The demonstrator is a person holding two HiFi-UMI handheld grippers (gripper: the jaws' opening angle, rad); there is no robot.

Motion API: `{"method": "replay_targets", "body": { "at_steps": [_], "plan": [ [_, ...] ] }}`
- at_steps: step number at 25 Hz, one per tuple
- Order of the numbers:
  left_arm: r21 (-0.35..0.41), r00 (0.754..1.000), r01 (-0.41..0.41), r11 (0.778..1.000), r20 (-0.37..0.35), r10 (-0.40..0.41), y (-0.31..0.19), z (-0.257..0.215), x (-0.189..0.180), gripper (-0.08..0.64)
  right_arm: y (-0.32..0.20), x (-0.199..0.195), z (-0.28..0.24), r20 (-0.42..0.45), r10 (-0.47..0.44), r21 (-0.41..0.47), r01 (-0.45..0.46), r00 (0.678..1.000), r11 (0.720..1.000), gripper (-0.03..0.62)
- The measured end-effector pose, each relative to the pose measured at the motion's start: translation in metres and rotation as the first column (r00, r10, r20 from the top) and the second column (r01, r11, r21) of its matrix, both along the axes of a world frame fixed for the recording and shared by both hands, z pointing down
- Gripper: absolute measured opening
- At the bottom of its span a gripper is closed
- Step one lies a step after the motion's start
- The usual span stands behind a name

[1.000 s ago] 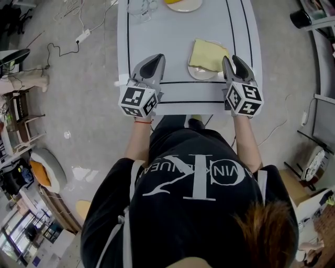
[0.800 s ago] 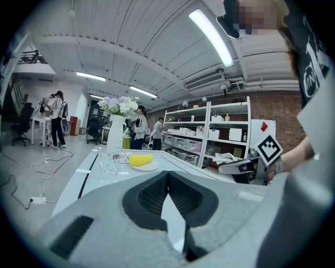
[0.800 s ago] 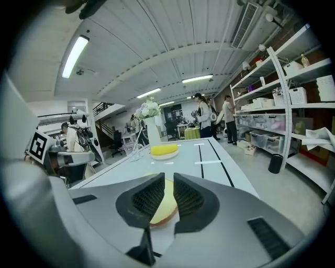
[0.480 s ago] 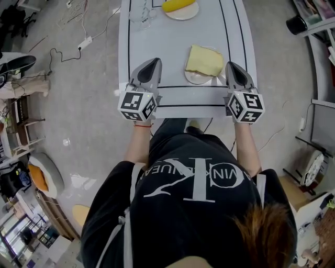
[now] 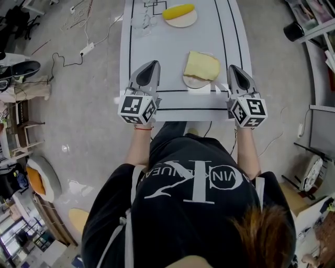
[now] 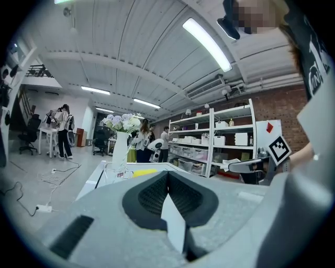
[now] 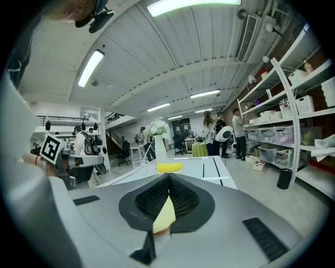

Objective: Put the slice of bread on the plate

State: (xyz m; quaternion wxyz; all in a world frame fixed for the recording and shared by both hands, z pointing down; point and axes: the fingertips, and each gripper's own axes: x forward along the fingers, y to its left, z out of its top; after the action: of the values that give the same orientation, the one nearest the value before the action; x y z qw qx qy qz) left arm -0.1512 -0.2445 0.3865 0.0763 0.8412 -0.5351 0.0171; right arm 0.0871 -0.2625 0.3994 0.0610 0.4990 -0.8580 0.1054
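Note:
A pale yellow slice of bread lies on a small white plate on the white table, hanging over the plate's far side. My right gripper hovers just right of the plate, jaws shut and empty, clear of the bread. My left gripper is level with it on the table's left side, also shut with nothing in it. In the right gripper view the jaws meet, and a sliver of the bread shows below them. In the left gripper view the jaws are pressed together.
At the table's far end a yellow item rests on another plate, beside a glass vase holding flowers. Black tape lines cross the table near its front edge. A power strip and cables lie on the floor to the left.
Both grippers have risen. The right gripper has drawn back from the bread's right edge; the slice stays on the plate.

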Motion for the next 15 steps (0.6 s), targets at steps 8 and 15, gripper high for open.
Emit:
{"method": "replay_targets", "body": {
  "at_steps": [8,15],
  "plan": [
    [0.039,0.999,0.039,0.998,0.002,-0.039,0.003,-0.019,-0.003,0.011,0.000,0.001,-0.020,0.004,-0.029,0.050,0.029,1.000,0.998,0.002],
    [0.071,0.997,0.072,0.995,-0.001,-0.072,0.007,-0.032,-0.008,0.011,0.002,0.002,-0.034,0.008,-0.043,0.097,0.042,0.999,0.994,0.002]
  ]
}}
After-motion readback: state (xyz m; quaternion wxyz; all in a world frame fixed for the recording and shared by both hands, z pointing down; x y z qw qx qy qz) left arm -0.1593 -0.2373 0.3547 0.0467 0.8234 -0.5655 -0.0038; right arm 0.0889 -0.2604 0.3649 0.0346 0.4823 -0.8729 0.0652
